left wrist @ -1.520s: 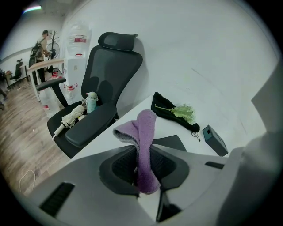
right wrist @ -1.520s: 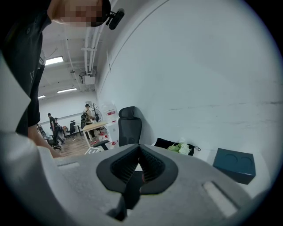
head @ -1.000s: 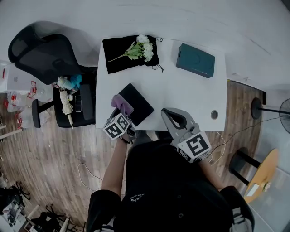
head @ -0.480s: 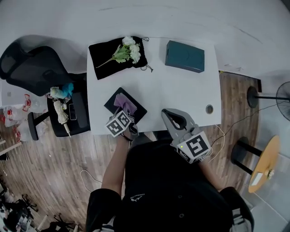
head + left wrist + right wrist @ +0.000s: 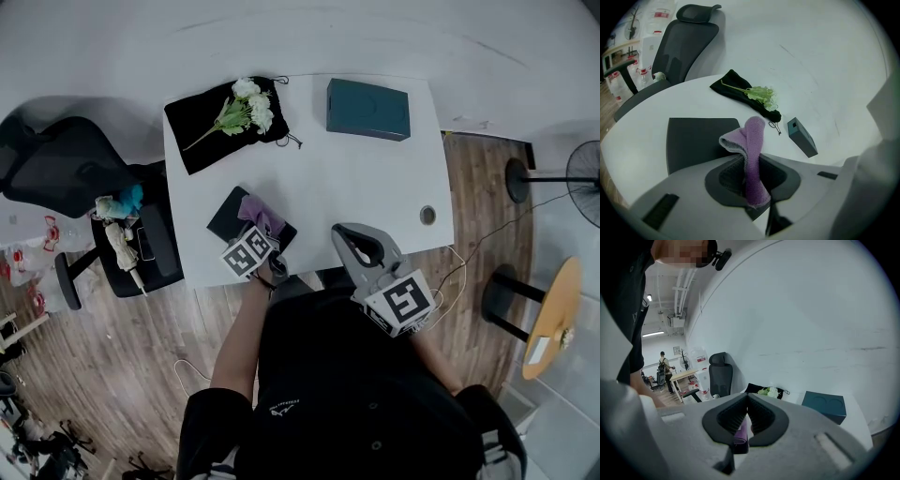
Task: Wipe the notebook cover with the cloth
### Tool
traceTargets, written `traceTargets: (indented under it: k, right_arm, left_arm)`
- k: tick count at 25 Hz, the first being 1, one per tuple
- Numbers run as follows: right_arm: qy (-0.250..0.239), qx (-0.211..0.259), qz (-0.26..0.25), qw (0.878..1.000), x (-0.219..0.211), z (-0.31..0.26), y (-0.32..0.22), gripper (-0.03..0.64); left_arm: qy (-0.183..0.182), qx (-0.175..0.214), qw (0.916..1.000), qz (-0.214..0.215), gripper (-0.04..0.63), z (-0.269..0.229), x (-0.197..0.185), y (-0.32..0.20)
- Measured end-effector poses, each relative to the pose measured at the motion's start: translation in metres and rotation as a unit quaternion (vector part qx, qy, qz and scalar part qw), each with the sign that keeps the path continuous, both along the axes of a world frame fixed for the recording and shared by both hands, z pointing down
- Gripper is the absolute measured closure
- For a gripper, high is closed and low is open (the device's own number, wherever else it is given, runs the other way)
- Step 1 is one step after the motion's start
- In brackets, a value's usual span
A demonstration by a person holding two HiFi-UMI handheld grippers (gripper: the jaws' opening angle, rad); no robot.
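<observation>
1. Head view: the left gripper (image 5: 262, 236) reaches over the near edge of the table (image 5: 366, 187). Its jaws are clamped on the purple cloth (image 5: 262, 214), which bunches on the dark notebook (image 5: 230, 214) right at the tips, probably so the fabric can be dragged across the cover. The notebook lies flat and askew, and its long axis slants from ahead and left of this gripper back towards its right. The right gripper (image 5: 344, 232) hangs well to the right of it, off the notebook and apparently idle.

2. Left gripper view: the cloth (image 5: 754, 136) stands pinched between the jaws, with its loose end folded forward and to the left. The notebook (image 5: 696, 140) spreads ahead and left of the jaws, cover up, with its near part hidden under the gripper body.

3. Right gripper view: the right gripper (image 5: 747, 397) has its tips together and nothing in its grip. The purple and dark shapes seen through its opening lie beyond it, seemingly the cloth and notebook.
</observation>
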State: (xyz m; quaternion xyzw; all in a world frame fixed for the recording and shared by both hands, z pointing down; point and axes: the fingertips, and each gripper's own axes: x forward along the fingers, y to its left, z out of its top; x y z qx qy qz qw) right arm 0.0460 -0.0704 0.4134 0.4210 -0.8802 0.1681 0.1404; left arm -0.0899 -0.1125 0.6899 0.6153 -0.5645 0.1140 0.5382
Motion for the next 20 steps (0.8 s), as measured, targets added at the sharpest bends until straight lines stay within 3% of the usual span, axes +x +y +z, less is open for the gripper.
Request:
traceTargets:
  k: [20]
  right_arm:
    - [0.001, -0.003, -0.025, 1.0, -0.025, 0.004, -0.002, 0.611]
  left_arm:
    - [-0.02, -0.002, 0.9996, 0.021, 0.523, 0.008, -0.007, 0.004]
